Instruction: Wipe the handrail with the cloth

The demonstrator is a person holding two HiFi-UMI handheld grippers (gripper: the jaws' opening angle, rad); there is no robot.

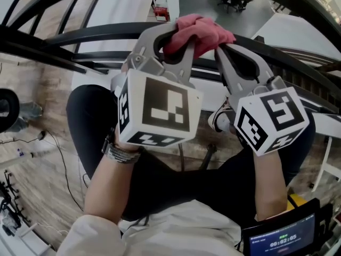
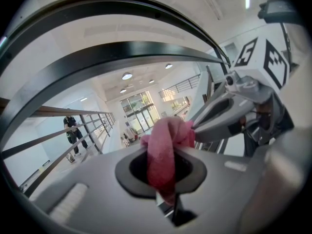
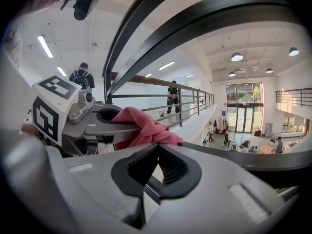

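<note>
A pink cloth (image 1: 200, 31) is bunched on top of the black handrail (image 1: 90, 33), which curves across the head view. My left gripper (image 1: 178, 40) is shut on the cloth, and a fold of the cloth (image 2: 163, 155) hangs through its jaw opening. My right gripper (image 1: 221, 44) comes in from the right, its tips shut on the cloth's right edge (image 3: 163, 135). In the left gripper view the right gripper's (image 2: 195, 128) tip pinches the cloth. The two grippers' tips are close together. The handrail (image 3: 219, 18) arcs overhead in both gripper views.
Below the rail are the person's dark trousers and a shoe (image 1: 218, 119). A device with a lit screen (image 1: 282, 239) sits at the lower right. Cables (image 1: 53, 153) lie on the wooden floor at left. Beyond the rail is an open atrium with a far railing (image 3: 185, 94) and people standing.
</note>
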